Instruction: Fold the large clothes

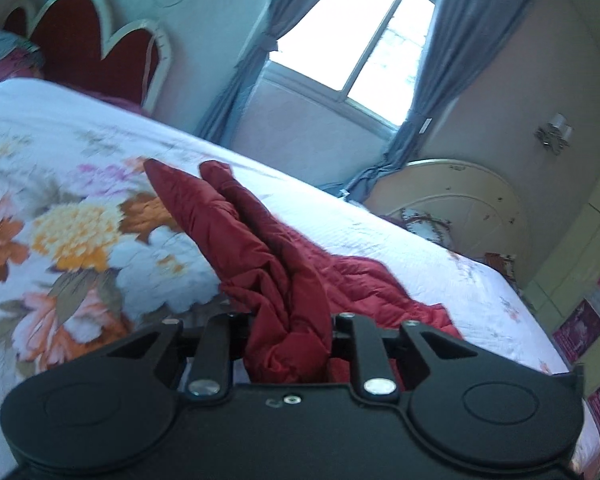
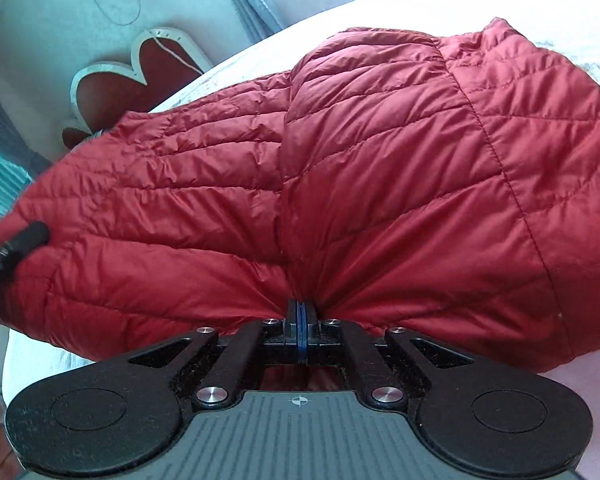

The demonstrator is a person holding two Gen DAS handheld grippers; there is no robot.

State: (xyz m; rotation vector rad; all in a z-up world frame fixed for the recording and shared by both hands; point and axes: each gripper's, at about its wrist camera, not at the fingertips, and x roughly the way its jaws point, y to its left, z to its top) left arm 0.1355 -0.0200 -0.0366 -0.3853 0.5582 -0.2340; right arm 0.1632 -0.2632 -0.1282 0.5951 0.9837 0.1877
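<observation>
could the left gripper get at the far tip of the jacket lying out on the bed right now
Probably not as things stand. The left gripper is already shut on a bunch of the red jacket, so it would have to let go first. The bedspread around the tip looks unobstructed.

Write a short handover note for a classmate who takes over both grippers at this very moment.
Left gripper: jaws closed on a bunched part of the red quilted jacket.
Right gripper: jaws pinched shut on another part of the jacket.
The jacket lies partly on the bed's floral bedspread, with both gripped parts lifted.
Done: both grips taken.
Left: no neat fold shows yet; bring the gripped parts over, lay flat, release.
</observation>
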